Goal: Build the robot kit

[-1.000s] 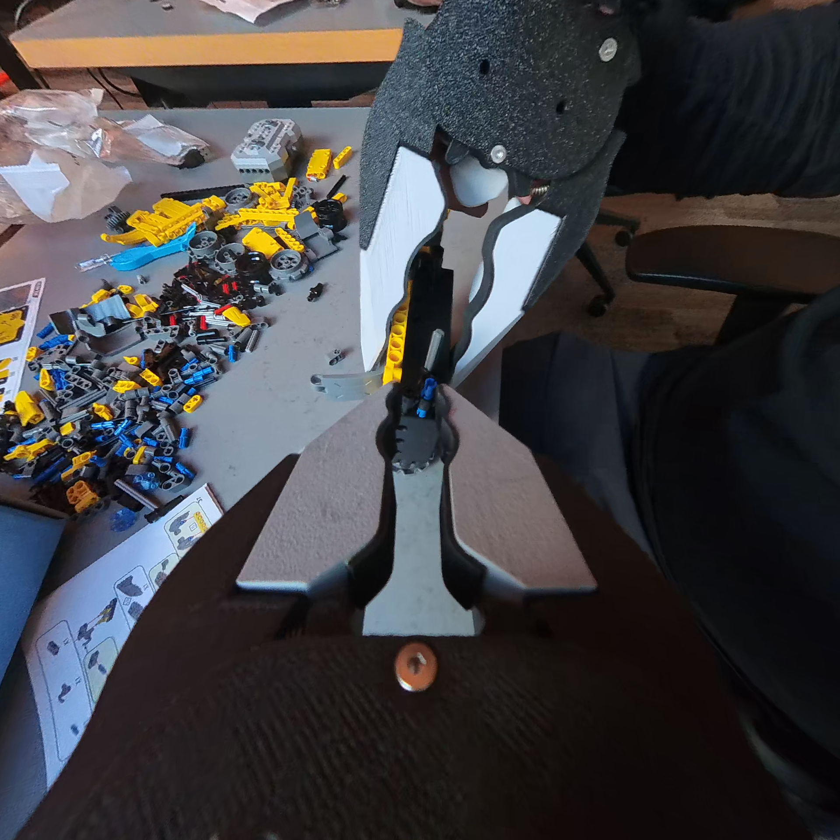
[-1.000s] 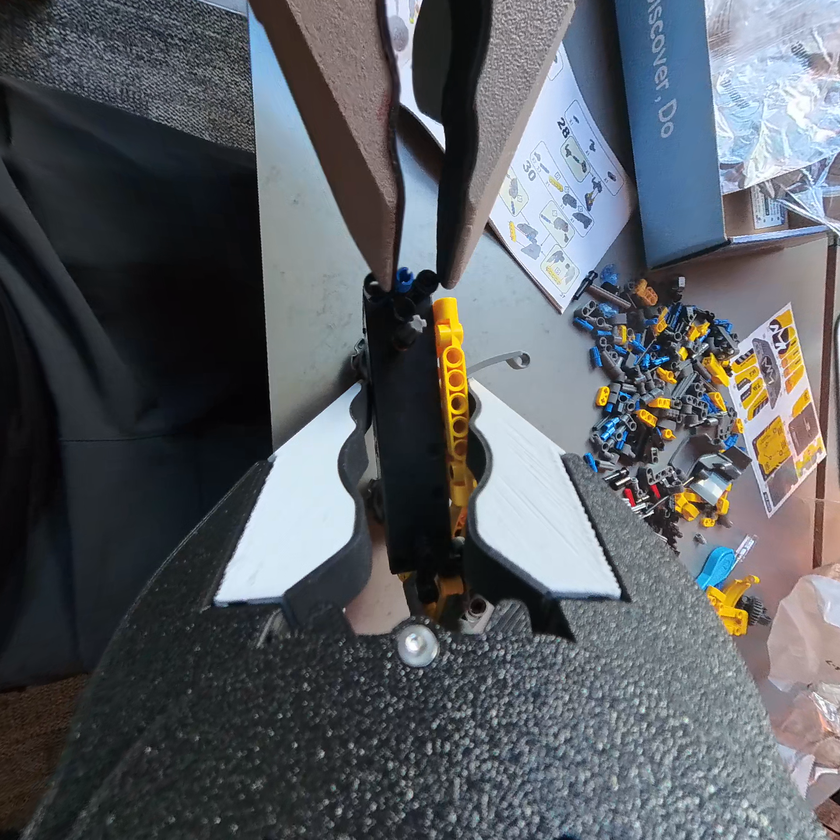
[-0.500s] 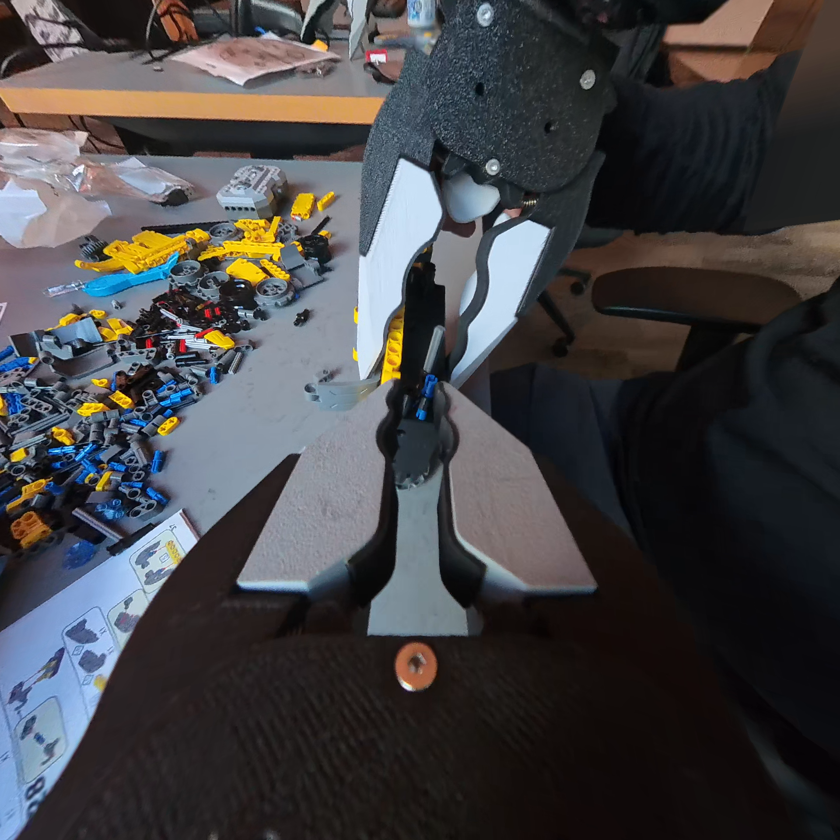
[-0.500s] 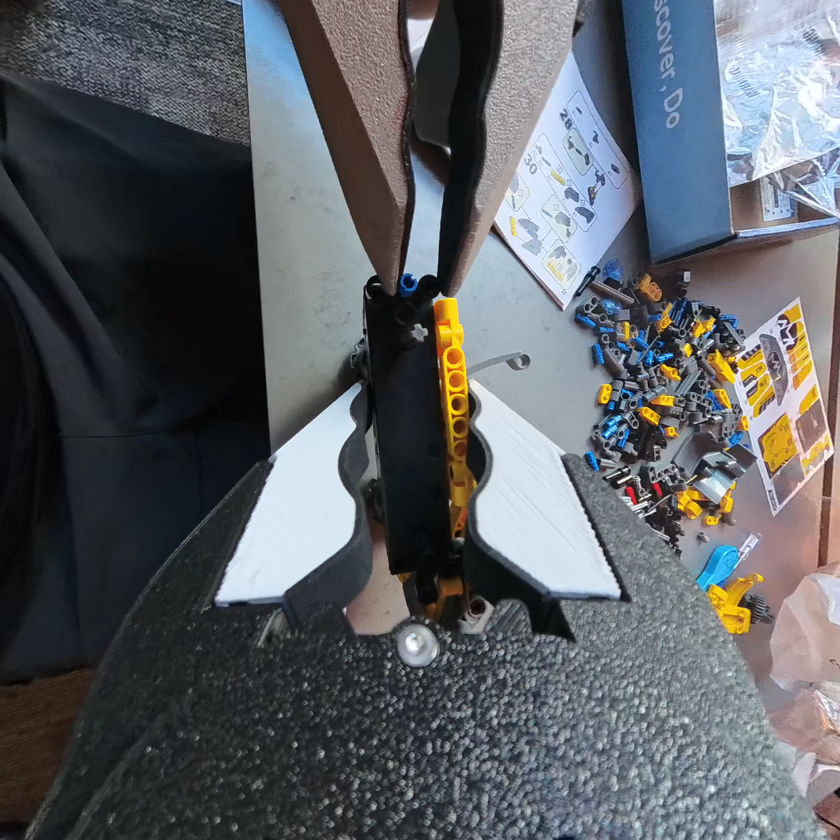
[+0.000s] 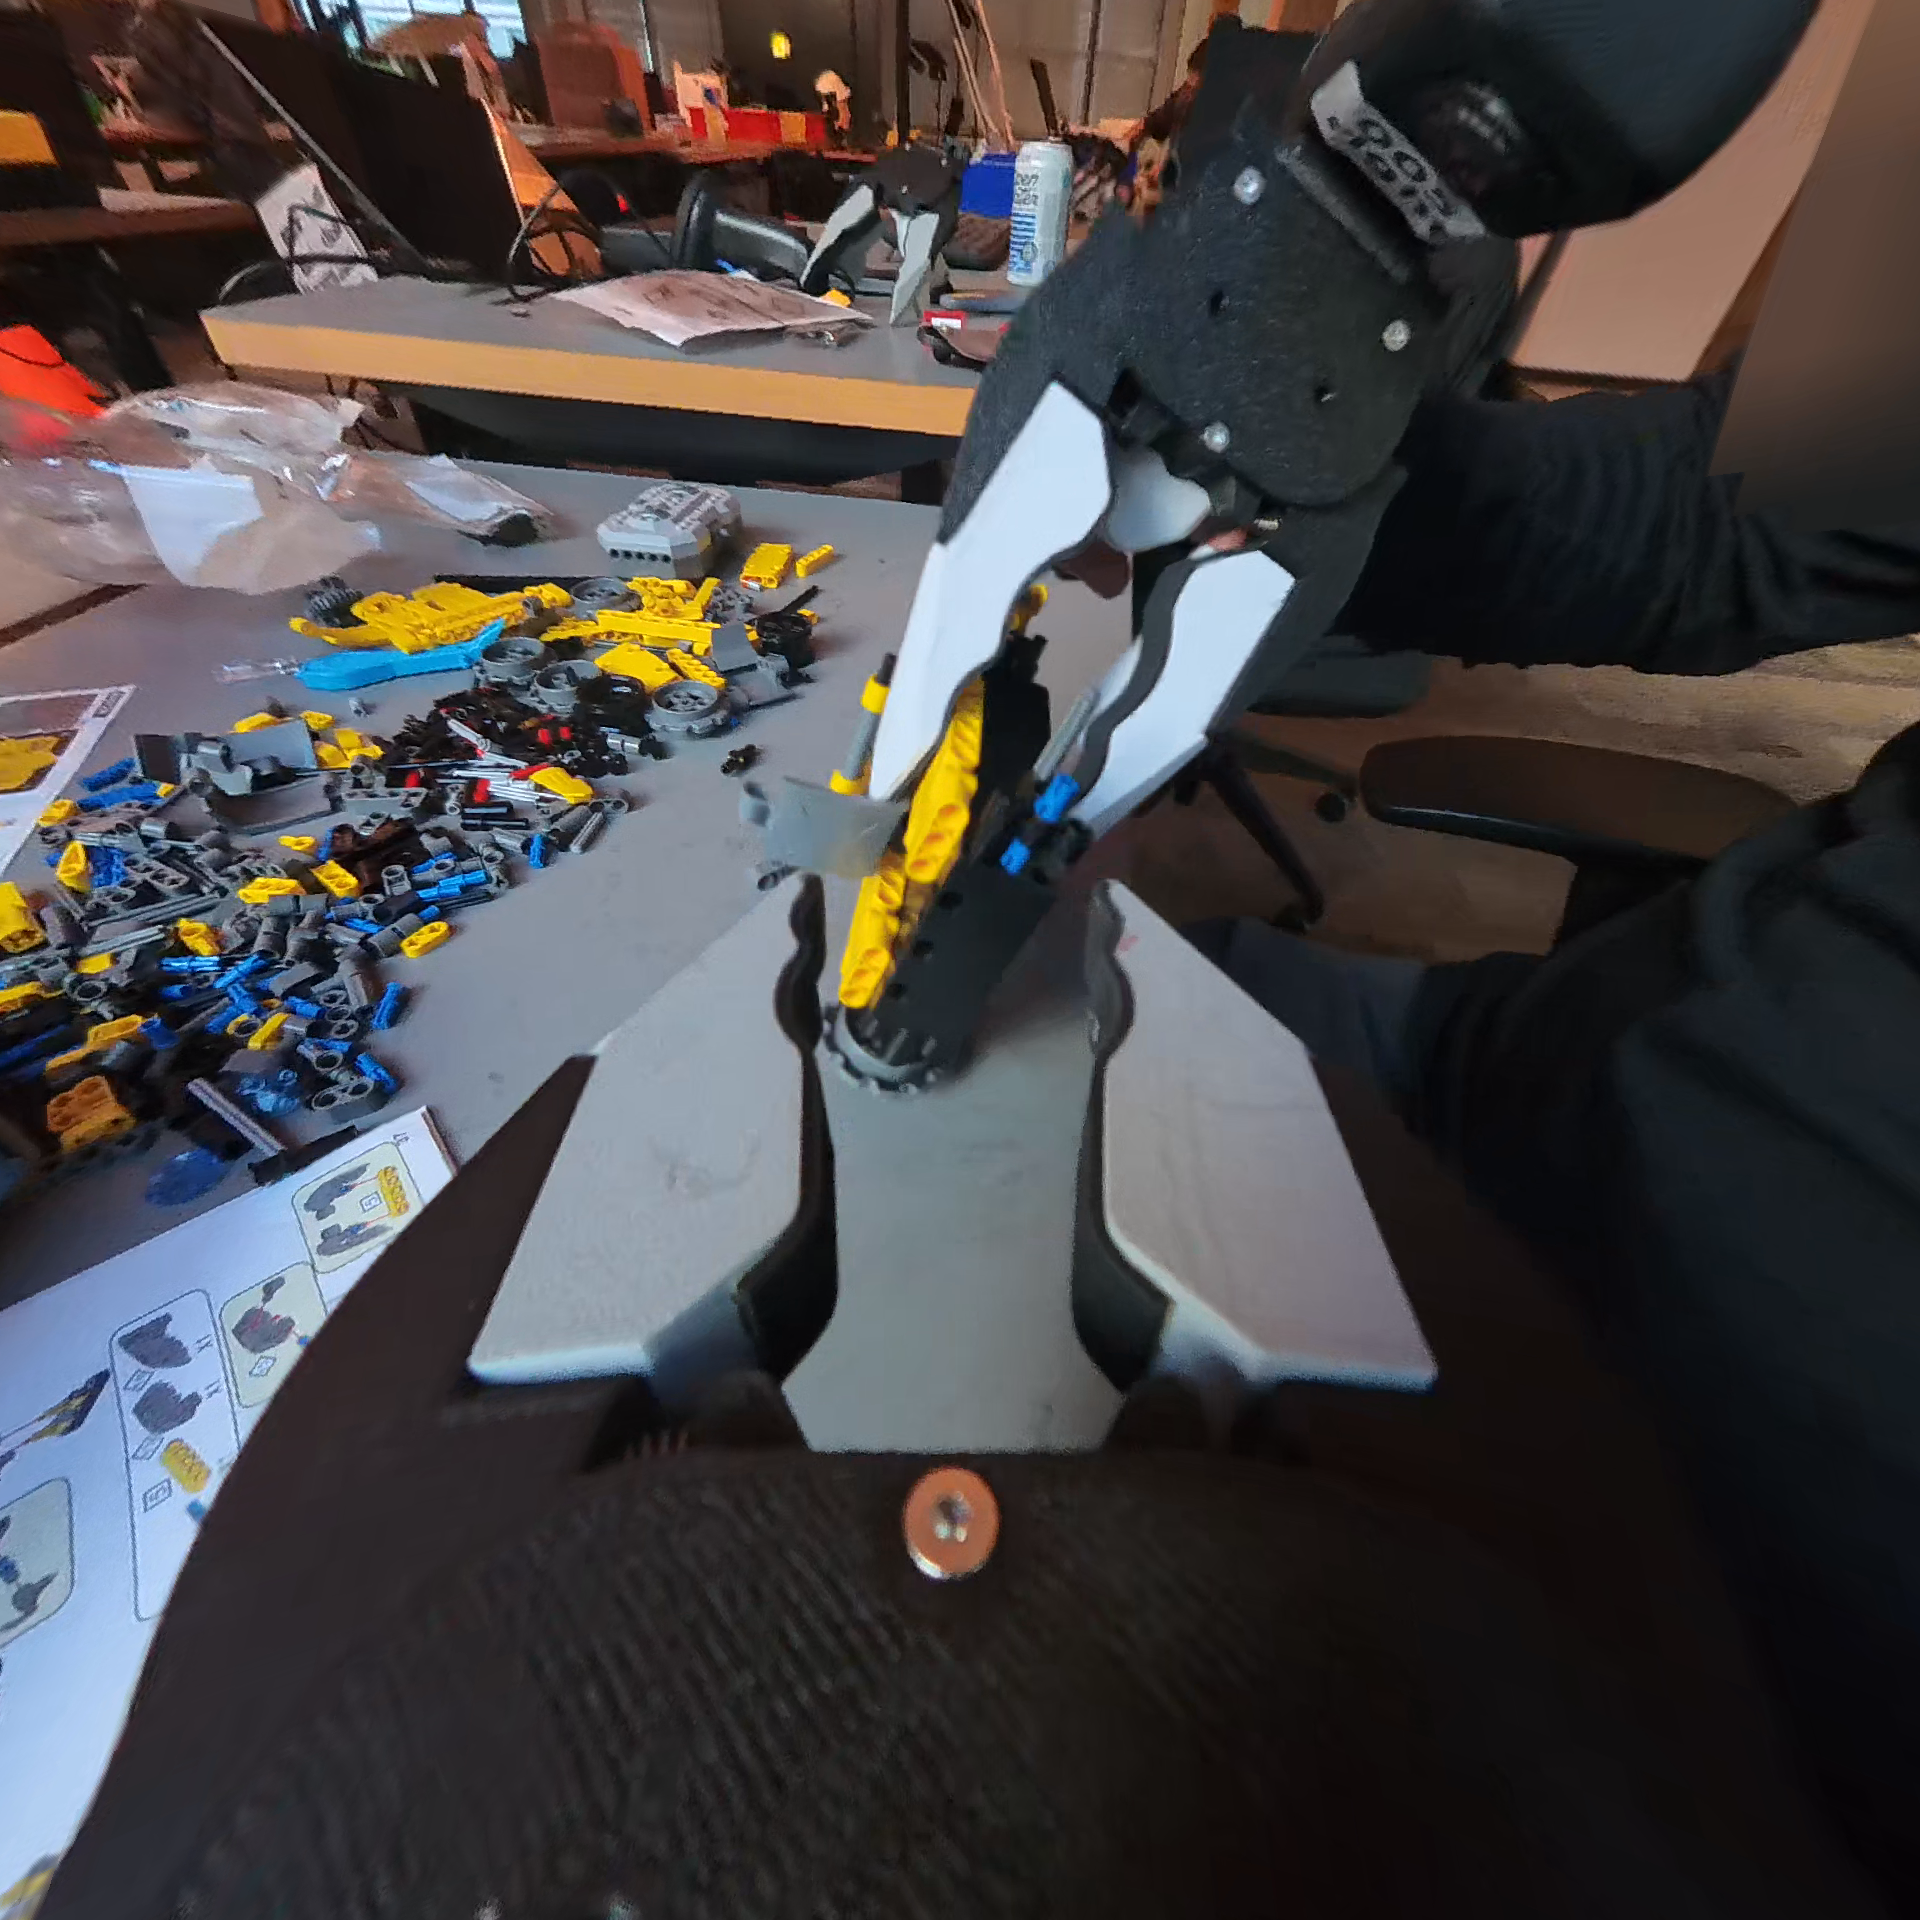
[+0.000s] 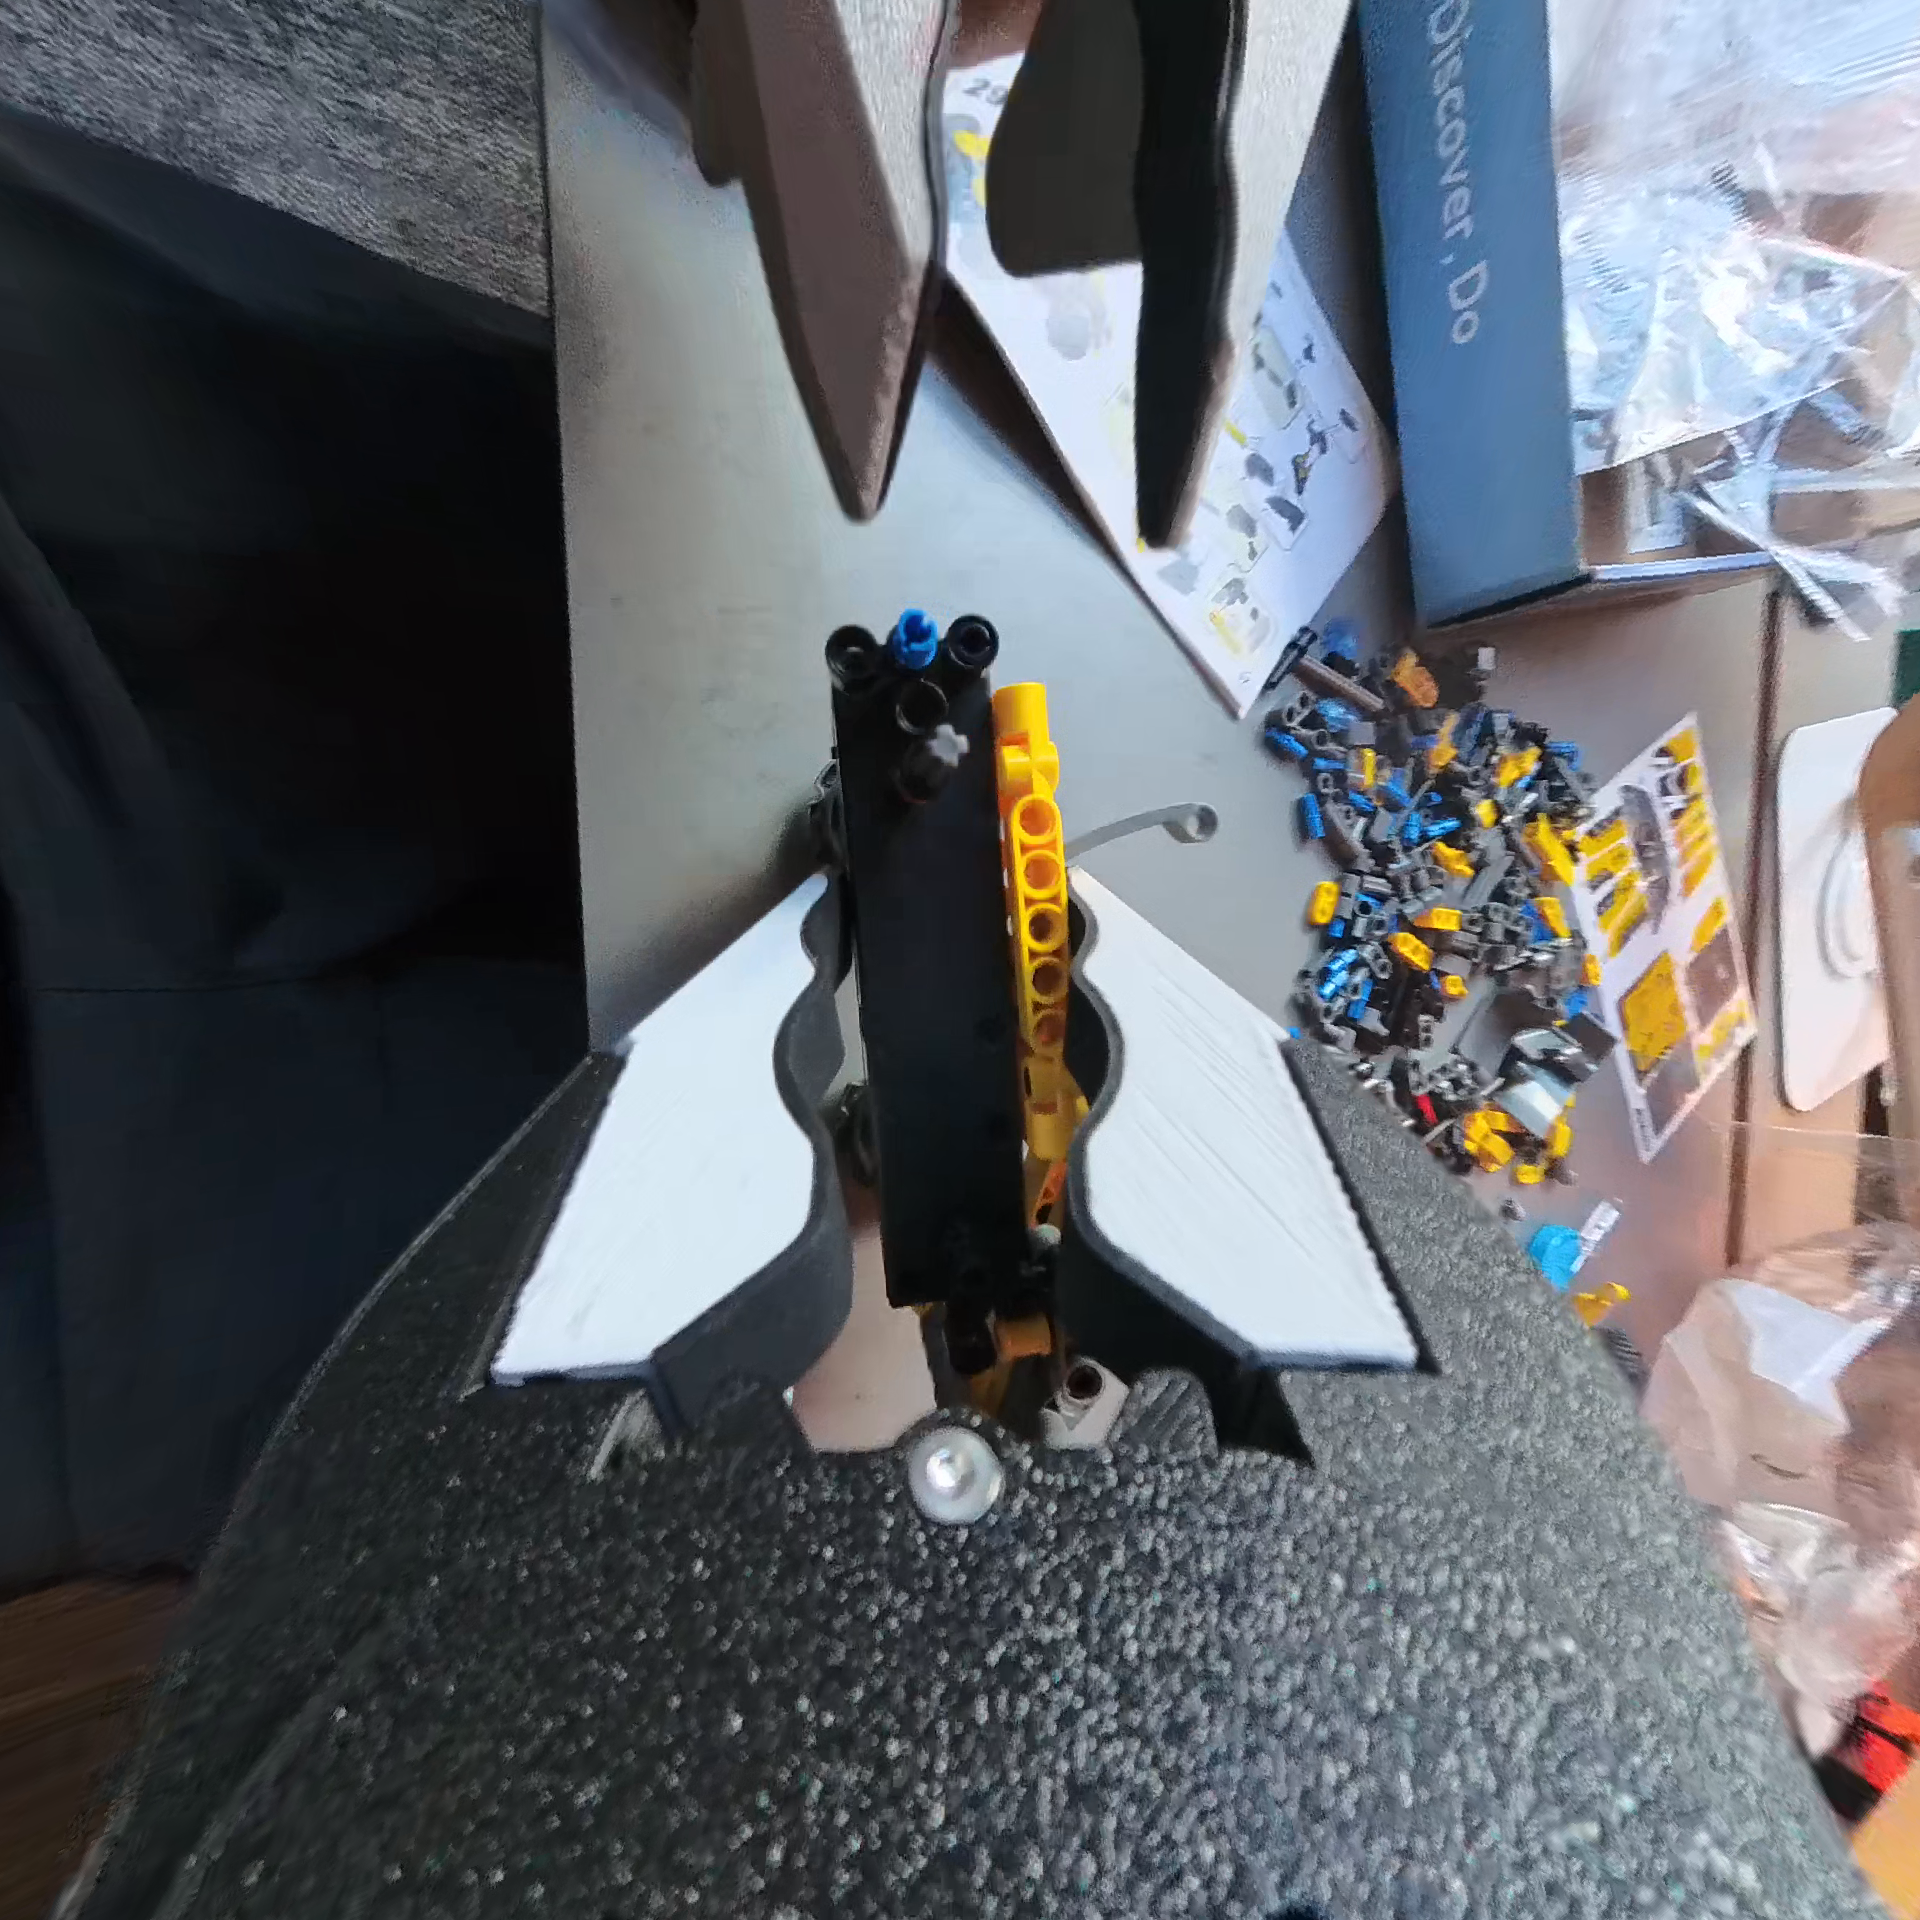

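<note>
loose brick pile [image 5: 343, 831] left on grey table [image 5: 582, 977] | instruction booklet [image 5: 197, 1340] near-left | clear plastic bags [image 5: 197, 499] far-left | spray can [image 5: 1039, 208] on far desk [image 5: 582, 358]

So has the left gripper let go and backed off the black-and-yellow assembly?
Yes. The left gripper has opened and pulled back from the assembly, away along the grey table.

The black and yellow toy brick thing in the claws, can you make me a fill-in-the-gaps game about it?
1. The white-fingered right claw is shut on the black and yellow brick assembly, whose top pin is ____.
2. The brown left claw is ____.
3. The grey curved piece sticks out beside the ____ beam.

Missing words: blue; open; yellow
</note>
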`<state>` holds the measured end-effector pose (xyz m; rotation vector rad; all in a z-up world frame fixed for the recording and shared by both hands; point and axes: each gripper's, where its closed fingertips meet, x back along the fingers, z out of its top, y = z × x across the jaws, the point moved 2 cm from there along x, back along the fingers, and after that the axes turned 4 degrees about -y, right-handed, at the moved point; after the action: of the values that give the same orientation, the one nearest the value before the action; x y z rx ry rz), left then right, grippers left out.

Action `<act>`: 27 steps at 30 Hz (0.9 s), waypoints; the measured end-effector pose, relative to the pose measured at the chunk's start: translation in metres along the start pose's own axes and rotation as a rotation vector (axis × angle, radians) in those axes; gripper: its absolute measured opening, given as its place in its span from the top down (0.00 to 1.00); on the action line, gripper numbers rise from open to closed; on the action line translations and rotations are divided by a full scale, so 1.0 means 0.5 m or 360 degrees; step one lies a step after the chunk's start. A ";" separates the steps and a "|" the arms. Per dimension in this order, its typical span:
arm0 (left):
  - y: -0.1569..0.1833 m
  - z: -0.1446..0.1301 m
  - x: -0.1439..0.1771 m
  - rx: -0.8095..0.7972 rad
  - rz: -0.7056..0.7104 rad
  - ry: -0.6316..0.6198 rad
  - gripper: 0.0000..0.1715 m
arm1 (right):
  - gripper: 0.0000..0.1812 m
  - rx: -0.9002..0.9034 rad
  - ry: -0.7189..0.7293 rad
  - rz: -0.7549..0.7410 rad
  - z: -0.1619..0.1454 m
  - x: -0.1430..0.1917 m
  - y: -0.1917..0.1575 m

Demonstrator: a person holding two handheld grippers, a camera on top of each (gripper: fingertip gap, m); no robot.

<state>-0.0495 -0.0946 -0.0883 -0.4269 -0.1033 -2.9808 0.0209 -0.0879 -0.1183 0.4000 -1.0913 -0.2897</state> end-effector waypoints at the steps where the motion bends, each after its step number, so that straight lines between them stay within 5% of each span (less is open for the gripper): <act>1: 0.003 -0.007 -0.001 -0.0022 0.0010 -0.0012 0.72 | 0.79 0.0013 0.0017 -0.0039 0.001 0.002 0.002; 5: 0.000 -0.037 -0.033 -0.0342 0.0252 -0.0213 0.68 | 0.79 0.0100 0.0244 -0.0251 0.028 0.020 0.017; 10: -0.001 -0.034 -0.048 -0.0825 0.0521 -0.0322 0.79 | 0.79 0.0137 0.0520 -0.0374 0.061 0.028 0.003; 16: 0.005 -0.039 -0.072 -0.0814 0.0572 -0.0445 0.80 | 0.76 -0.0079 0.0582 -0.0380 0.025 0.019 -0.009; 20: 0.002 -0.024 -0.077 -0.0733 0.0571 -0.0480 0.80 | 0.72 -0.0208 0.0635 -0.0450 0.011 0.099 -0.013; 23: 0.019 -0.012 -0.081 -0.0724 0.0507 -0.0454 0.80 | 0.80 -0.0255 0.0720 -0.0401 0.023 0.164 -0.034; 27: 0.025 -0.008 -0.093 -0.0772 0.0487 -0.0465 0.80 | 0.83 -0.0200 0.0629 -0.0382 0.046 0.180 -0.037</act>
<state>-0.0045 -0.1019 -0.1050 -0.8416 0.6104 -2.5978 0.0391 -0.1460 -0.0457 0.4538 -0.6343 -0.4676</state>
